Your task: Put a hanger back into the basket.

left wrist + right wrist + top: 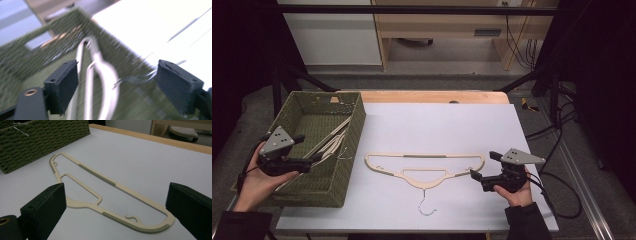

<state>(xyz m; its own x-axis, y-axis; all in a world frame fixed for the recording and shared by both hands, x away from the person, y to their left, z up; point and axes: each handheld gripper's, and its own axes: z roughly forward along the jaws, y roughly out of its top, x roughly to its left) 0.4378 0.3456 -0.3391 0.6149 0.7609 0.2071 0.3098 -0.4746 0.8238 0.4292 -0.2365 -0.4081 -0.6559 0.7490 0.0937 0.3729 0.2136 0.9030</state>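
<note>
A cream hanger [427, 155] lies flat on the white table top [437, 120], its metal hook [426, 205] pointing toward the near edge. My right gripper [482, 164] rests at the hanger's right end, open; in the right gripper view the hanger's [117, 185] end lies on the table between and beyond my spread jaws [115, 200], untouched. My left gripper [314, 159] hovers over the green woven basket [357, 120], open. A cream hanger [107, 82] lies blurred in the basket [50, 50] below its wide-apart jaws [117, 75], which hold nothing.
The basket stands at the table's left edge with pale hangers [332, 137] leaning inside; its woven wall [37, 140] faces the hanger on the table. A wooden strip [432, 96] borders the far edge. Cables [557, 190] trail off the right side.
</note>
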